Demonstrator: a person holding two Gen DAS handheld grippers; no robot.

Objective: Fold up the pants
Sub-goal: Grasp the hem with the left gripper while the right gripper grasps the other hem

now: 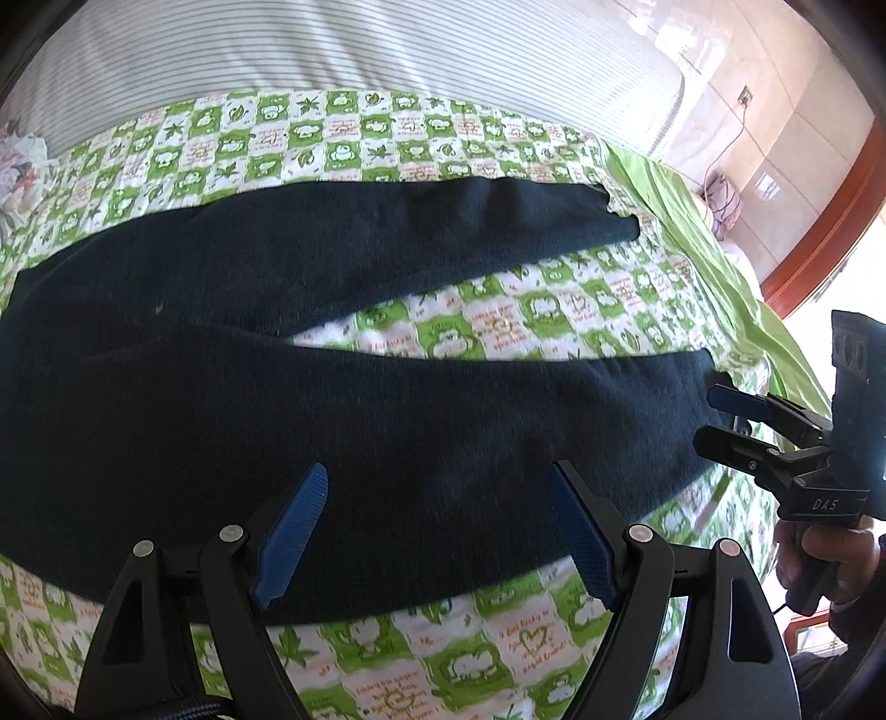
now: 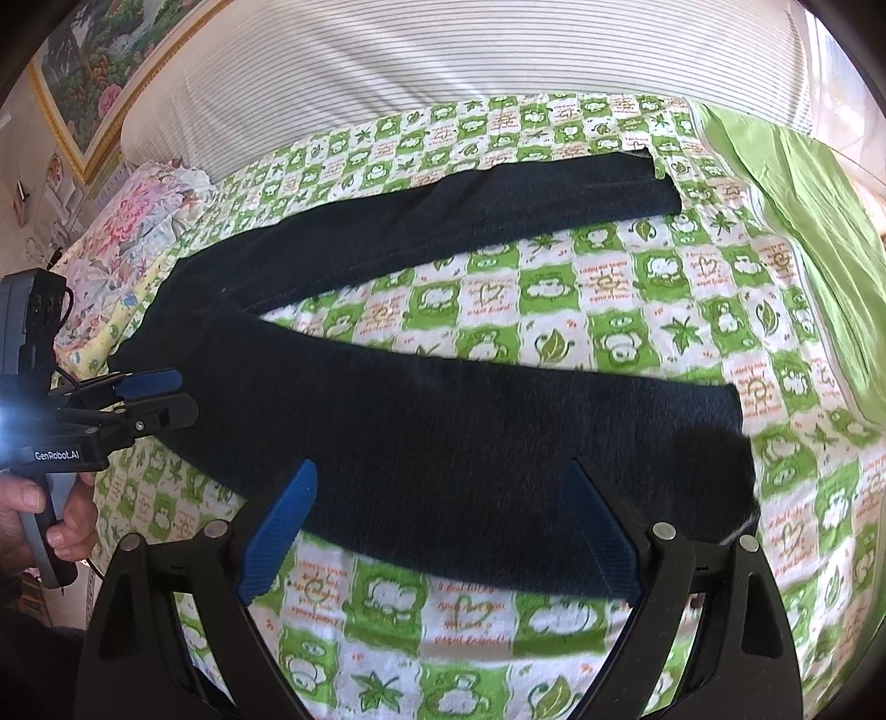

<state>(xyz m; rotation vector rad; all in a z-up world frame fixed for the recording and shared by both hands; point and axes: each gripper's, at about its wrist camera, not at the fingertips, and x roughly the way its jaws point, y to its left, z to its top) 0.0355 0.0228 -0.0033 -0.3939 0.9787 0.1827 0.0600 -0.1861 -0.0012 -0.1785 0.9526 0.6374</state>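
Dark navy pants [image 1: 387, 421] lie flat on a green-and-white checked blanket [image 1: 498, 653], waist to the left and the two legs splayed in a V to the right. My left gripper [image 1: 438, 468] hovers open over the near leg's lower edge with nothing between its blue pads. In the right wrist view the left gripper [image 2: 177, 396] sits by the waist end of the pants [image 2: 443, 443]. My right gripper [image 2: 440, 465] is open over the near leg, close to its hem. The left wrist view shows the right gripper [image 1: 714, 418] beside that hem, held by a hand [image 1: 819, 559].
A white striped cover [image 2: 443, 50] runs along the far side of the blanket [image 2: 554, 637]. A plain green sheet [image 2: 803, 210] lies to the right and a floral pillow [image 2: 127, 232] to the left. A framed picture [image 2: 94, 72] hangs on the wall.
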